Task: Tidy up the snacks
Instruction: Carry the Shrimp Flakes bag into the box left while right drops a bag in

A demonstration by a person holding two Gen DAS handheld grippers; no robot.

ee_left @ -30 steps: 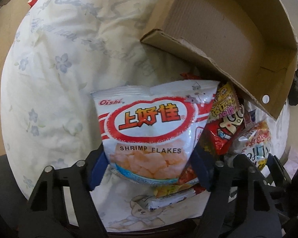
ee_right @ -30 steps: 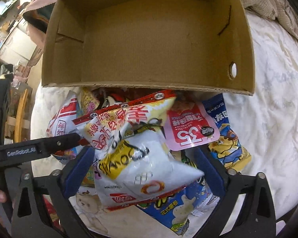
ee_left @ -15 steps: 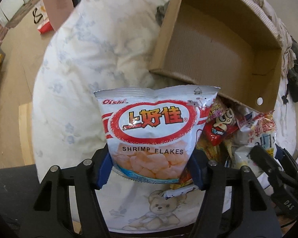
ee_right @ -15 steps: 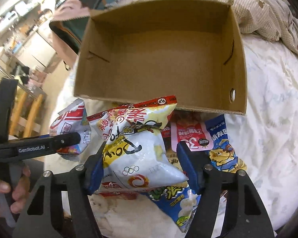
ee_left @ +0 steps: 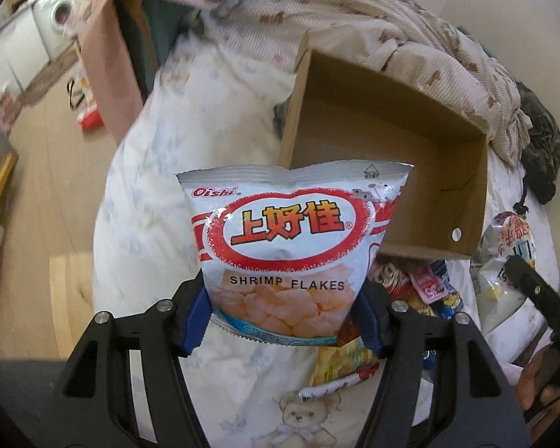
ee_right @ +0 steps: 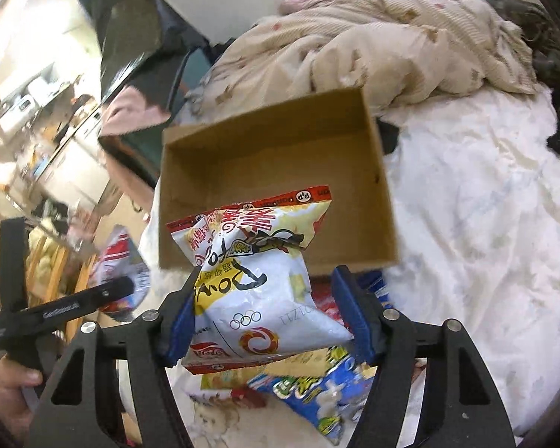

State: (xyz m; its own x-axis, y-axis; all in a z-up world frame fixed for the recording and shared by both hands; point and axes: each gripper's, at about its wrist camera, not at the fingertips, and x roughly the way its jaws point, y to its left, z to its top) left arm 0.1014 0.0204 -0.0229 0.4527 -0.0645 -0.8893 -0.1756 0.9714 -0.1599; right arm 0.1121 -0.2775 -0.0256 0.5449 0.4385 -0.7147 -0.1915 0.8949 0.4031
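Note:
My left gripper (ee_left: 283, 317) is shut on a white and red Oishi shrimp flakes bag (ee_left: 287, 239), held up in the air in front of the cardboard box (ee_left: 392, 142). My right gripper (ee_right: 268, 321) is shut on a crumpled white and yellow chip bag (ee_right: 257, 272), held up above the snack pile. The open brown box (ee_right: 272, 186) lies on the bed beyond both bags; what shows of its inside is bare. A pile of loose snack packets (ee_left: 422, 291) lies on the sheet by the box's near wall. The right gripper's bag also shows in the left wrist view (ee_left: 511, 268).
A white floral bedsheet (ee_right: 485, 224) covers the bed. A crumpled beige blanket (ee_right: 373, 48) lies behind the box. A blue snack packet (ee_right: 317, 388) lies under my right gripper. The wooden floor (ee_left: 37, 205) and a washing machine (ee_left: 56, 15) are off to the left.
Both grippers have lifted their bags higher and drawn back from the box, so the box looks smaller and farther. The grips have not changed.

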